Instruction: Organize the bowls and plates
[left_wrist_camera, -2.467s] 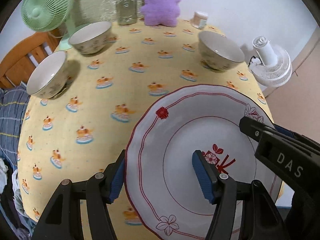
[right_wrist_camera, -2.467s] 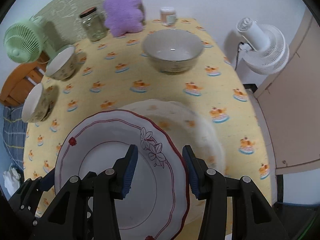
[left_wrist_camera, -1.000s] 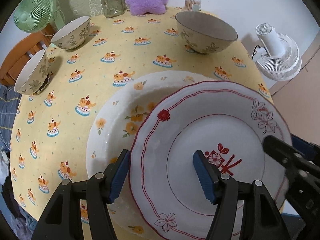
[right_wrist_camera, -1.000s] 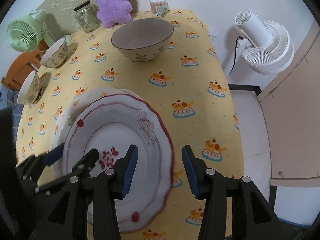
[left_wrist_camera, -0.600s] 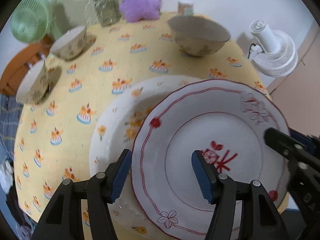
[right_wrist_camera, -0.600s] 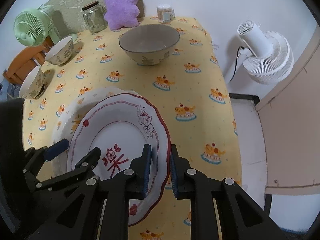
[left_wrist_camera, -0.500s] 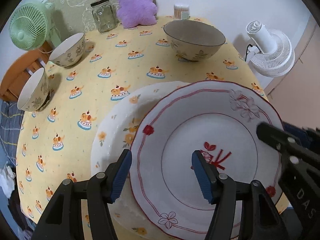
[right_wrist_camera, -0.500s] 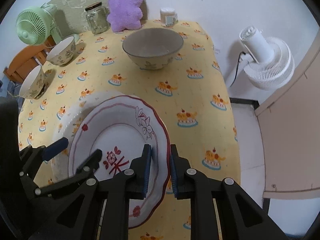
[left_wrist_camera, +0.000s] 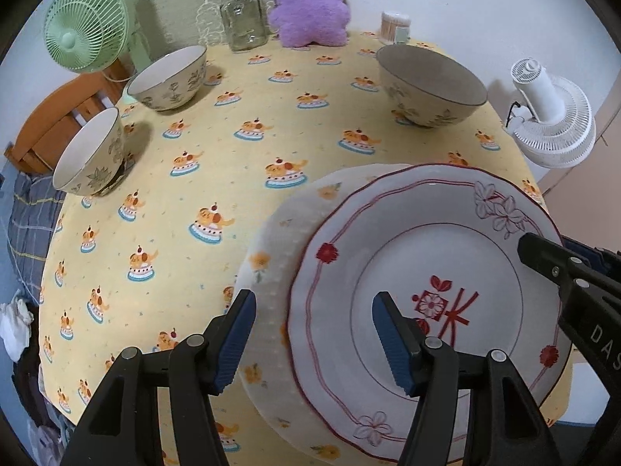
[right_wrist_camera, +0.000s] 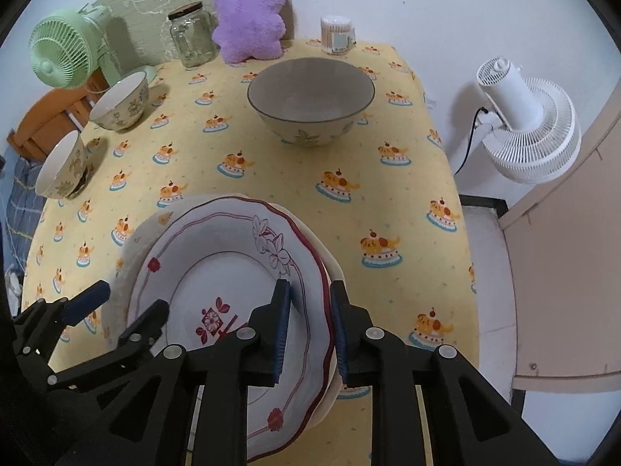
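The right gripper [right_wrist_camera: 308,320] is clamped on the right rim of the red plate [right_wrist_camera: 217,303], one pad above the rim and one beneath. That plate sits on top of a floral plate [left_wrist_camera: 271,240], offset toward the right, at the near edge of the table [left_wrist_camera: 252,124]. The left gripper [left_wrist_camera: 312,339] stands wide apart, straddling the plates' left rims and holding nothing. Judging by the overlap, the stack needs a slight leftward nudge to centre. A large bowl [right_wrist_camera: 310,101] lies straight ahead; two small bowls [left_wrist_camera: 167,77] [left_wrist_camera: 89,153] sit far left.
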